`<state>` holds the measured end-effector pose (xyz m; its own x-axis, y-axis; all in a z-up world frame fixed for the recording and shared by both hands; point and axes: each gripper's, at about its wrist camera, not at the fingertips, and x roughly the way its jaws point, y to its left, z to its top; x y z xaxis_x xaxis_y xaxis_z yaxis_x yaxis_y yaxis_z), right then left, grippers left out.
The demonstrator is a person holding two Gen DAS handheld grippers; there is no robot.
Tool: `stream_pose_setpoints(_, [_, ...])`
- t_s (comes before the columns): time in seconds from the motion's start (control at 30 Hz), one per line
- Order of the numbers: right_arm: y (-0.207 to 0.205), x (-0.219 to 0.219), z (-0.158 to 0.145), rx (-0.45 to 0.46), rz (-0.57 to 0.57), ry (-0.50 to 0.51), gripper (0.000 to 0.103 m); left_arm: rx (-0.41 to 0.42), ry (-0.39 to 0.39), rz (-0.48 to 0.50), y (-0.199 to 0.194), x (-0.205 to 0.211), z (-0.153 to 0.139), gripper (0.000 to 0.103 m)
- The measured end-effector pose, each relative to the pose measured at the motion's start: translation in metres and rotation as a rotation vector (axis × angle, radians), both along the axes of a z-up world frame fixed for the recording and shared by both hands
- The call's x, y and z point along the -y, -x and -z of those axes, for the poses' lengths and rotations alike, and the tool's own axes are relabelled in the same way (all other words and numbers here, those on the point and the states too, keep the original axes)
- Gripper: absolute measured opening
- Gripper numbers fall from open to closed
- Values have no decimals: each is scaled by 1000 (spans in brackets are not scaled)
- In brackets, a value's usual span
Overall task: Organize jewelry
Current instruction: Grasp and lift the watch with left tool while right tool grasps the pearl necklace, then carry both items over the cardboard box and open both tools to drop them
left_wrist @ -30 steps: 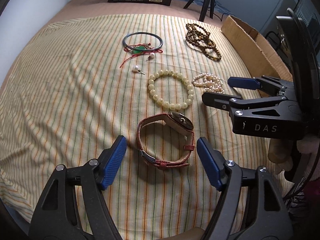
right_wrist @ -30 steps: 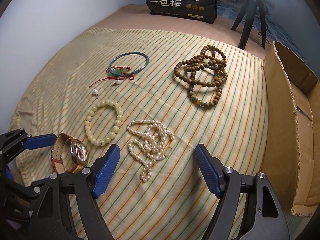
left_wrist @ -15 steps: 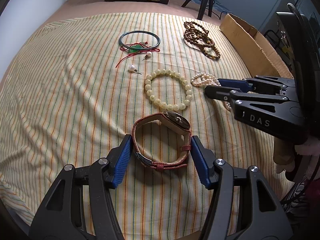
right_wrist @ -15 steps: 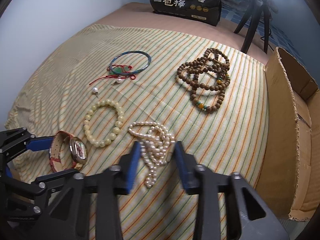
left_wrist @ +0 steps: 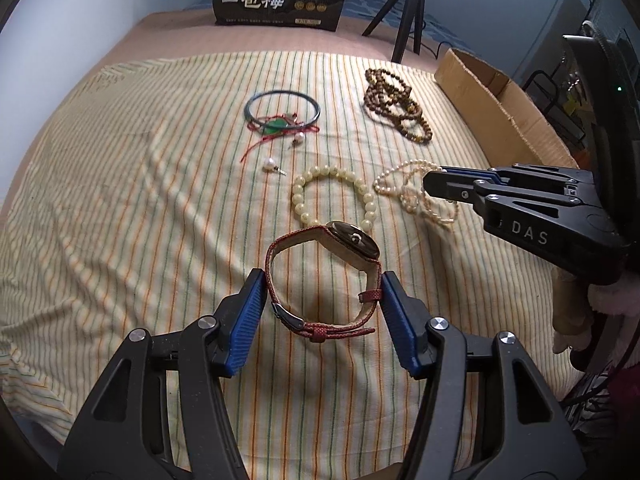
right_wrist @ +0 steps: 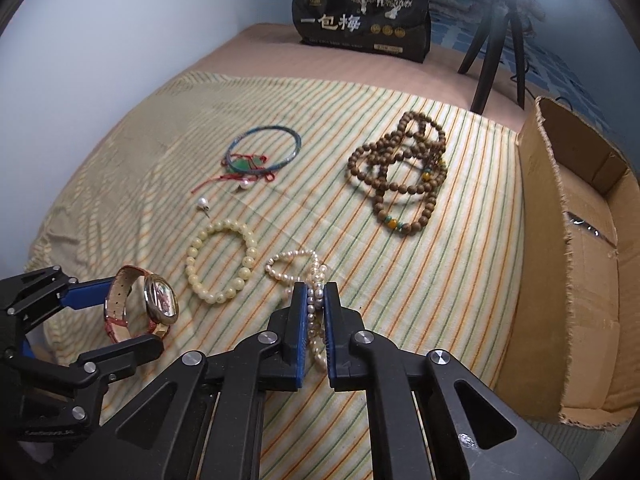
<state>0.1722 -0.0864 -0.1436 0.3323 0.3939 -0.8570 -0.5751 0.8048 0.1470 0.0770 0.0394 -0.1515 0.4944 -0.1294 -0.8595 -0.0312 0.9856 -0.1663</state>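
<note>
Jewelry lies on a striped cloth. My left gripper is shut on a red-strapped watch, its blue pads pressing both sides of the strap; the watch also shows in the right wrist view. My right gripper is shut on a white pearl necklace, which also shows in the left wrist view. A cream bead bracelet lies between the two. Farther back lie a blue bangle with a green pendant on red cord, two pearl earrings and brown wooden beads.
An open cardboard box stands along the cloth's right edge. A black printed bag and a black tripod stand at the back. A wall runs along the left.
Both grippers went from wide open to shut. The left one moved forward and closed on the watch strap. The right one moved forward and closed on the pearl necklace.
</note>
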Motion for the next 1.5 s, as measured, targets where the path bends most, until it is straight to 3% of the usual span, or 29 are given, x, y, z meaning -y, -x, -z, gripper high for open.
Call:
stream_pose_setpoints(0.4, [14, 19, -49, 87, 22, -81, 6, 92, -15, 12, 6, 8, -34, 59])
stream_pose_setpoints(0.77, [15, 73, -97, 191, 117, -164, 6, 167, -6, 52, -6, 33, -63, 59])
stream_pose_setpoints(1.13, [3, 133, -109, 237, 239, -163, 6, 208, 11, 115, -30, 76, -82, 59])
stream_pose_setpoints(1.5, [-25, 187, -96, 207, 363, -115, 6, 217, 36, 173, -72, 127, -89, 59])
